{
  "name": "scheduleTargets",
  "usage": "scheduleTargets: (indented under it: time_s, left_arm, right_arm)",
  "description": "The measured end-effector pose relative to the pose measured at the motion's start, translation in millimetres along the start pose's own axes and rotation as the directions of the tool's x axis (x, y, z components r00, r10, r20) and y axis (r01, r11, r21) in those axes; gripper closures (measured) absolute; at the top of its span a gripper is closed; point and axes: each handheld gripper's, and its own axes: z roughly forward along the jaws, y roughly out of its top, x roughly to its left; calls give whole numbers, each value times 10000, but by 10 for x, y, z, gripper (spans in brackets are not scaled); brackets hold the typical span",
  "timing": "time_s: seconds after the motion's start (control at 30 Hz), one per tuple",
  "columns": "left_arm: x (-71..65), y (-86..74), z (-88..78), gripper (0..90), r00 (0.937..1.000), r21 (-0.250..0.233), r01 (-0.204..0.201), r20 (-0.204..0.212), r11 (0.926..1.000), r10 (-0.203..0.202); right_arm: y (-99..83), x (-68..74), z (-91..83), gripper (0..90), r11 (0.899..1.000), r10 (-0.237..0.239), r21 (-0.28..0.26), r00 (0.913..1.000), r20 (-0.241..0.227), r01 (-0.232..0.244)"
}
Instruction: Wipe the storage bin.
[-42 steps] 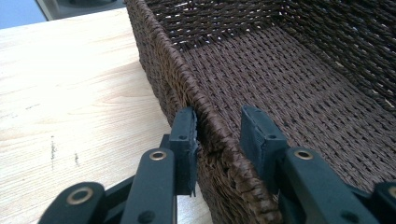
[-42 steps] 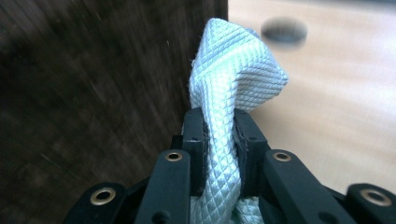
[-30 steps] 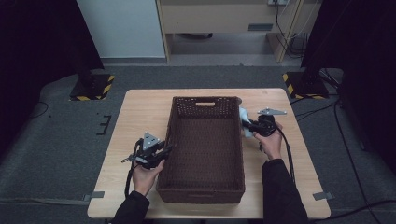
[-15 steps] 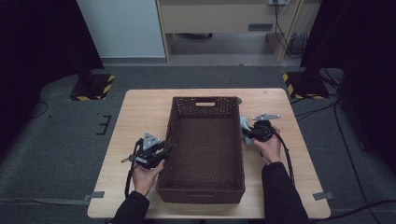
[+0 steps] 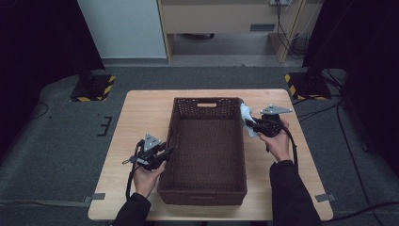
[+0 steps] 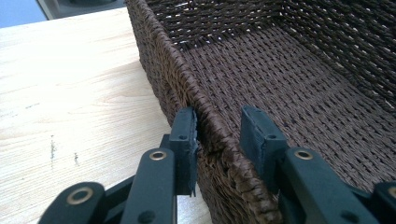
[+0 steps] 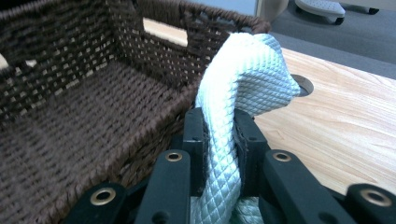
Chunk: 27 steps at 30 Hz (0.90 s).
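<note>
We see a pale wooden desk (image 5: 141, 117) standing on a grey carpeted floor (image 5: 56, 141), and on it a long dark brown woven basket (image 5: 207, 181) that runs from the near edge toward the far one, with a handle slot cut in its far end wall. The basket's inside is bare weave.

At the basket's left long wall we find the left tongs (image 5: 165, 151), held in the person's left hand (image 5: 146, 179). In the left gripper view the left tongs (image 6: 219, 133) straddle the basket's rim: one jaw lies against the outer face of the wall, the other stands a little off its inner face, so they are apart and not clamped on it.

On the other side, near the far right corner of the basket, the right hand (image 5: 278, 143) holds up the right tongs (image 5: 248, 122). These are clamped on a pale, mint-white quilted cloth (image 5: 246, 120). In the right gripper view the cloth (image 7: 243, 79) rises between the jaws of the right tongs (image 7: 219, 135), folds over at the top, and hangs just outside the basket's right rim, above the desk.
</note>
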Motion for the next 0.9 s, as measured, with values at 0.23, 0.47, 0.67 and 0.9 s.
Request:
scheduleTargets:
  time_s: [0.23,0.47,0.67,0.9]
  left_arm:
    - [1,1,-1,659,10000,13,-8,0,10000,8]
    - [0,1,1,659,10000,-2,4,-1,10000,-4]
    - [-1,5,1,660,10000,38,16,-31,10000,-16]
    - [10,16,19,662,9996,60,294,-4,9996,-294]
  right_arm:
    - [-249,1,225,782,9922,-16,1245,9997,252,-15]
    - [-523,4,401,781,9731,-26,2302,9991,433,-75]
    - [-181,39,129,781,9952,-212,963,9993,307,182]
    - [-54,65,-12,781,9975,-430,573,9987,273,414]
